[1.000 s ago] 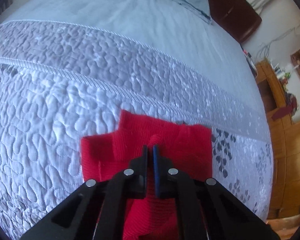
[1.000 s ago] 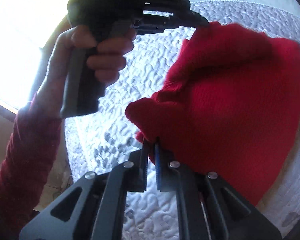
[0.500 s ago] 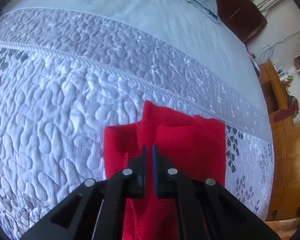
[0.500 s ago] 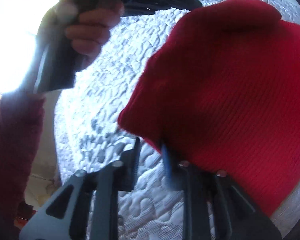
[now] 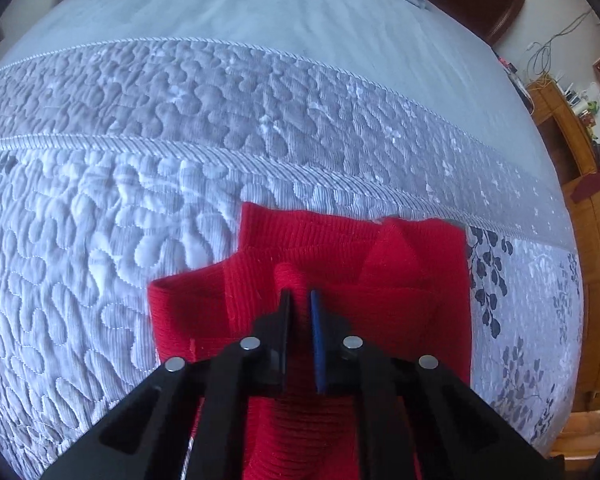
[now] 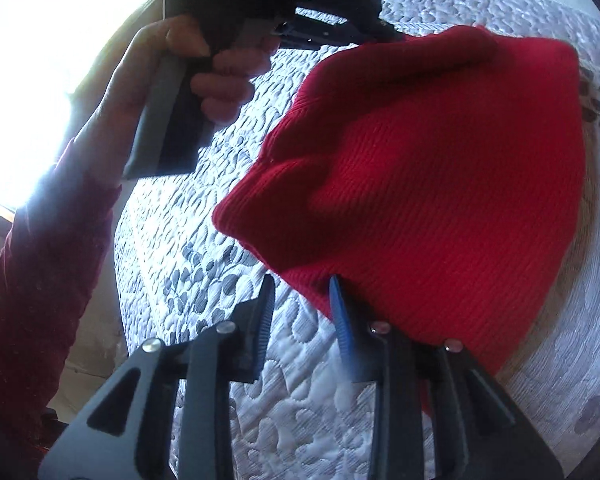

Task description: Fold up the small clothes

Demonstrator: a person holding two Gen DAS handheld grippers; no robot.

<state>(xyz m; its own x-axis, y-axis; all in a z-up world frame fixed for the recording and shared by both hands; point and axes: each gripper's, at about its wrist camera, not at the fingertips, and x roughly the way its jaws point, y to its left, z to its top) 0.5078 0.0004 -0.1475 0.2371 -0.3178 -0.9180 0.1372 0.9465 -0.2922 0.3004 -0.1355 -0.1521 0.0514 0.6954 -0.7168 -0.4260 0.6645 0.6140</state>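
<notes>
Left tongs (image 5: pixel 299 300) pinch red garment (image 6: pixel 440 184) over quilt (image 5: pixel 140 184); right tongs (image 6: pixel 302 292) gape (empty).

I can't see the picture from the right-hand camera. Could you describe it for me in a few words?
A red knitted garment hangs lifted above a quilted grey bedspread, held at its top by the left gripper in a person's hand. In the foreground the right gripper is open, its fingers just under the garment's lower edge.

Red ribbed knit garment (image 5: pixel 400 276) on a white-grey quilted, leaf-printed bedspread (image 5: pixel 140 184).
</notes>
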